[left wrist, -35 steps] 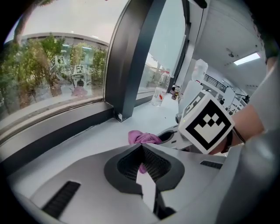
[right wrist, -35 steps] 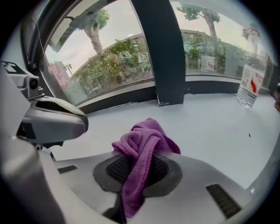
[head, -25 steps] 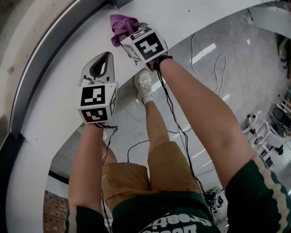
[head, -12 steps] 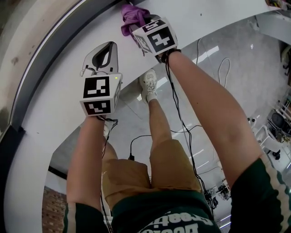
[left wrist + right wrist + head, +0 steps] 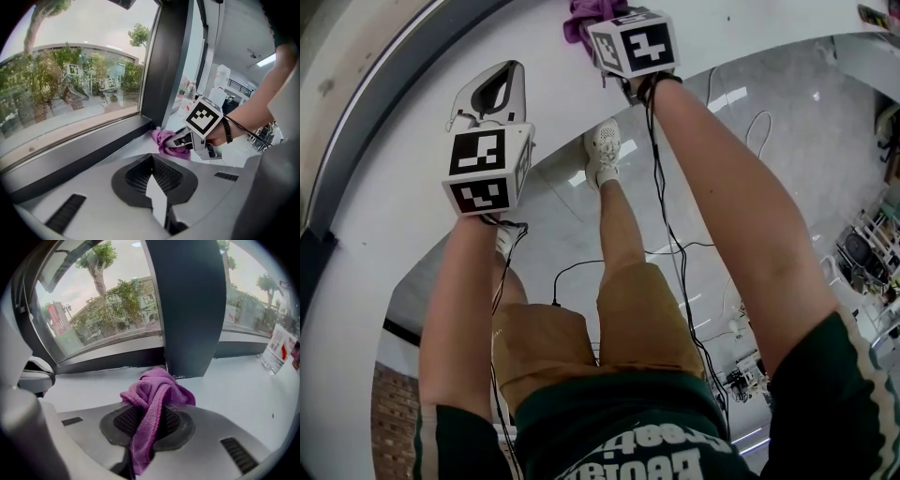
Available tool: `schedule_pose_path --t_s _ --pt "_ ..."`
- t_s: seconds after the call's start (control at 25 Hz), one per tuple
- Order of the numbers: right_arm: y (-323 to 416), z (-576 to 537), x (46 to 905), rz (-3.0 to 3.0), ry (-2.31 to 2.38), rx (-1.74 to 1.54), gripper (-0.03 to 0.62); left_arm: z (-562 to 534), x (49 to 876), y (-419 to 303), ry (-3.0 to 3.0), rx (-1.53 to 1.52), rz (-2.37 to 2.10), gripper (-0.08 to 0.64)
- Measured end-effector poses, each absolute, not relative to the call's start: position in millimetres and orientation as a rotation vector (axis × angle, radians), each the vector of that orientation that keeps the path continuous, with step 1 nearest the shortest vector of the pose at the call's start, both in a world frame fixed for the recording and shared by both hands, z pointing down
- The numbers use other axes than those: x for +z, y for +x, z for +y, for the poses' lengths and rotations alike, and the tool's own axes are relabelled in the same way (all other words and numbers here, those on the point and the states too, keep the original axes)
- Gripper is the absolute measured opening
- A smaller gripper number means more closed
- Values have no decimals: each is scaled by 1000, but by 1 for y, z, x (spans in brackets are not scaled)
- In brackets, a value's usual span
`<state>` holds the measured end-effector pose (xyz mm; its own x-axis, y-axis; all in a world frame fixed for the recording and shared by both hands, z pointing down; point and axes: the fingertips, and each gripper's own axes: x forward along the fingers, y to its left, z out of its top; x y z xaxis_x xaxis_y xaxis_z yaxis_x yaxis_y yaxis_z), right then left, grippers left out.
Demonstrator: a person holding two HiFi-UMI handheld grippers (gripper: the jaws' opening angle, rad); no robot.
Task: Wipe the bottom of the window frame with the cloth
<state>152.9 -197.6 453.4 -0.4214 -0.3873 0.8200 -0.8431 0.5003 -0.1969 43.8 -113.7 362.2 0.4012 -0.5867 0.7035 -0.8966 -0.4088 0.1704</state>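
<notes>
The purple cloth [image 5: 584,13] lies bunched on the white sill [image 5: 403,225], close to the foot of a dark upright post [image 5: 187,305]. My right gripper [image 5: 602,22] is shut on it, and folds of the cloth [image 5: 154,394] hang between the pads and spill forward. The dark bottom rail of the window frame [image 5: 112,359] runs just behind the cloth. My left gripper [image 5: 516,66] is shut with nothing in it and rests over the sill, nearer me and to the left. The left gripper view shows the right gripper [image 5: 187,140] pressing the cloth [image 5: 165,140] beside the frame rail [image 5: 79,154].
A clear bottle with a red label [image 5: 277,350] stands on the sill far right. Below the sill's curved edge is a glossy floor with loose cables [image 5: 750,141], the person's legs and a white shoe [image 5: 602,161]. Chairs and equipment [image 5: 867,253] crowd the right side.
The right gripper has slid along the sill with the cloth, further from me and to the right. The left gripper has shifted a little to the left and stays shut.
</notes>
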Motion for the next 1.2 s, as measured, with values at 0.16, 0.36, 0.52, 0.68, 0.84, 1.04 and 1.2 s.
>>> schedule_pose_path --t_s 0.16,0.36,0.52,0.68,0.84,1.04,1.2 --pt "142 -196 451 -1986 1022 773 69 -107 359 28 2125 769 -1260 7" --pt "104 -183 450 -2026 977 790 69 -95 364 0 2079 772 -1297 7" --pt "59 -166 451 -2058 889 769 69 -82 368 -28 2035 787 -1324 7" --pt "20 -146 454 -2079 851 761 69 -67 370 -60 1994 776 -1364 7" --pt "-17 -132 453 -2109 823 787 69 -56 367 -87 1976 777 -1392 8" --pt "-58 -113 453 -2134 764 788 69 -37 371 -125 1910 767 -1443 6" --pt "-84 -102 460 -2146 758 787 69 -18 373 -162 1836 733 -1505 8"
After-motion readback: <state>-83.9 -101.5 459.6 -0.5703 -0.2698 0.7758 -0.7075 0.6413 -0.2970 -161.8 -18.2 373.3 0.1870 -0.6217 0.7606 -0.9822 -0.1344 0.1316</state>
